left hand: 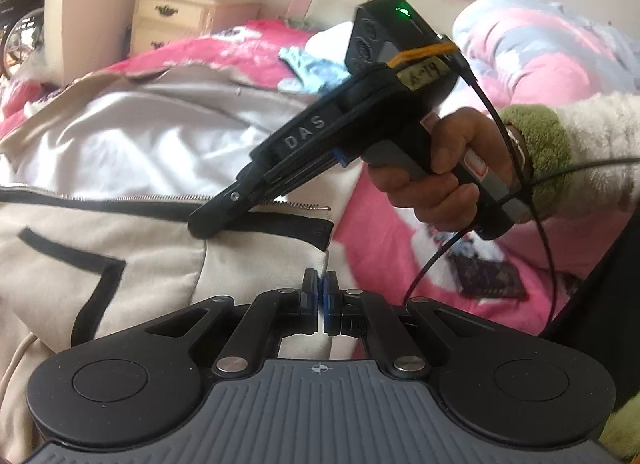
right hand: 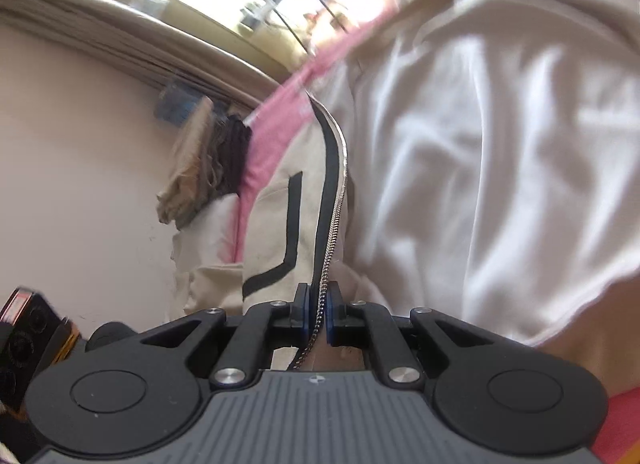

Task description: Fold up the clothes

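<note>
Across the pink blanket (left hand: 384, 232) a cream zip jacket (left hand: 140, 264) is lying spread open, looking soft, light and floppy. Beside its zipper (right hand: 334, 224), the right gripper (right hand: 318, 316) is pinching the toothed edge, while the left gripper (left hand: 320, 296) is clamping the nearby hem corner; these firmer edges look like the best holds.

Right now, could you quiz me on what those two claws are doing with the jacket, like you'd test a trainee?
1. True or false: the left claw stands wide open.
2. What does the right claw pinch on the cream jacket? A) hood B) zipper edge C) sleeve cuff
3. What colour is the bedspread under the jacket?

Key: 1 false, it is shut on the jacket's corner; 2 B, the zipper runs between its pads; 3 pink.
</note>
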